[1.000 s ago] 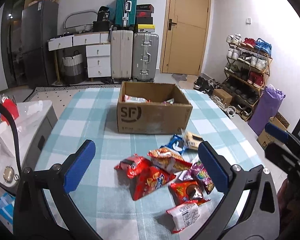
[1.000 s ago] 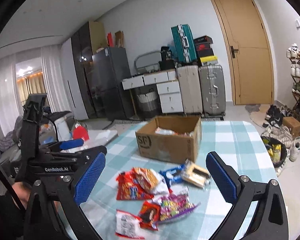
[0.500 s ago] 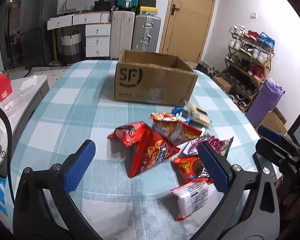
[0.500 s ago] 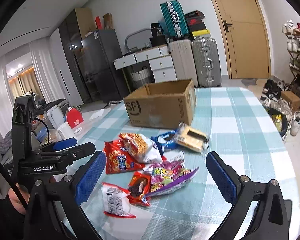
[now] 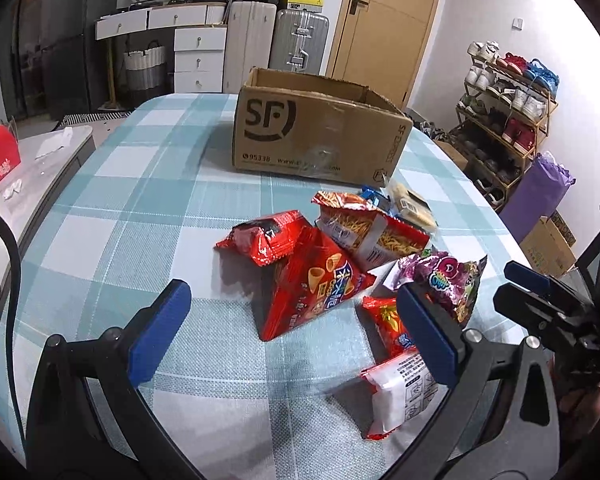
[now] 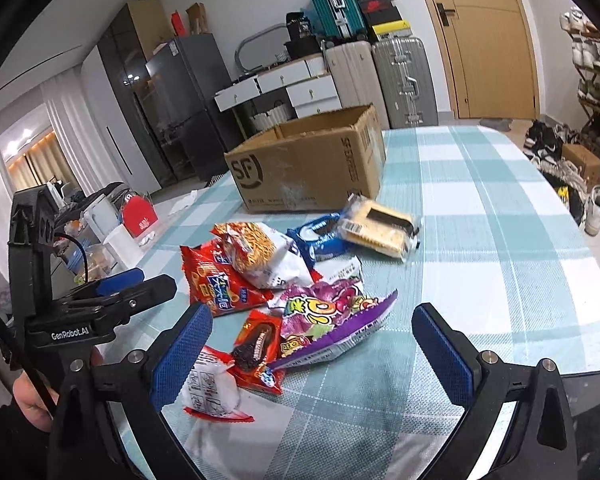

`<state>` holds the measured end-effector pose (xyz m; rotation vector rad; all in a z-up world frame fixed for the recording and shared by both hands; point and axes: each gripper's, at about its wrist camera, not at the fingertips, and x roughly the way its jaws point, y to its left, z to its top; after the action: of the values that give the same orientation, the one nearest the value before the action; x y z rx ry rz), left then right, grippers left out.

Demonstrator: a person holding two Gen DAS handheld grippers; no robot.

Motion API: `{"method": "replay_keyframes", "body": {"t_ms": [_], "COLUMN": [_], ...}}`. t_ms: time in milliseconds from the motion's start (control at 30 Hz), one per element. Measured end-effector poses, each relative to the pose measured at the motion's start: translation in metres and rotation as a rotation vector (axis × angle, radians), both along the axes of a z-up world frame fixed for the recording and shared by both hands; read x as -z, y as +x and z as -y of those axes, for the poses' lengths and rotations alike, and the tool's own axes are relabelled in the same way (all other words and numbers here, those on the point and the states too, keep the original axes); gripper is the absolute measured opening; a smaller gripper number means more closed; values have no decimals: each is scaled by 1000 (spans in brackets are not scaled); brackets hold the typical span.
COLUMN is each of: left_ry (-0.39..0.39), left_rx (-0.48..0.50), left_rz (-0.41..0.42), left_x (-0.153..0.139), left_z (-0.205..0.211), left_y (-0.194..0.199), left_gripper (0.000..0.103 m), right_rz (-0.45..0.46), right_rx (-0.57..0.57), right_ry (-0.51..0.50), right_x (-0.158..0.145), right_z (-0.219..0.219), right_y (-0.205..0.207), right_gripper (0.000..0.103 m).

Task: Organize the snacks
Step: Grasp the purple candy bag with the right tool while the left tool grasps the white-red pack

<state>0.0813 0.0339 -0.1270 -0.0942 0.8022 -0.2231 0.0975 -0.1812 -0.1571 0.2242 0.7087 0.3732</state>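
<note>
1. A loose pile of snack packets lies mid-table on the checked cloth (image 5: 148, 208), just on the near side of the open cardboard box (image 5: 320, 136).
2. My left gripper (image 5: 292, 328) hovers released, fingers spread either side of the red cone-snack bag (image 5: 312, 284); my right gripper (image 6: 312, 344) hangs equally wide, empty, over the purple candy bag (image 6: 332, 312).
3. To do this well, I would drop onto one packet only (the bags overlap and crinkle), pinch its middle, then lift clear before swinging to the box.
4. Readable writing: "SF" and "95338" on the box; "GenRobot.AI" on the left gripper's body.
</note>
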Motion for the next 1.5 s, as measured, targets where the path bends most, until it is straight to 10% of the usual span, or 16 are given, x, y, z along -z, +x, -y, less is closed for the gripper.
{"method": "replay_keyframes", "body": {"t_ms": [300, 433, 700, 1167, 1500], "left_ry": [-4, -3, -3, -23, -43], "left_rx": [22, 32, 56, 67, 66], "left_rz": [-29, -38, -67, -104, -108], "left_x": [15, 21, 32, 38, 31], "left_z": [3, 5, 8, 8, 4], "left_y": [2, 1, 1, -1, -9], "left_gripper": [102, 102, 102, 102, 102], "right_rz": [-85, -149, -208, -194, -145], "right_rx": [17, 29, 62, 68, 79], "right_ry": [47, 71, 131, 201, 201], "right_x": [18, 31, 44, 44, 33], "right_z": [4, 6, 9, 15, 27], "right_y": [17, 27, 44, 47, 27], "right_gripper": [102, 77, 74, 25, 25]}}
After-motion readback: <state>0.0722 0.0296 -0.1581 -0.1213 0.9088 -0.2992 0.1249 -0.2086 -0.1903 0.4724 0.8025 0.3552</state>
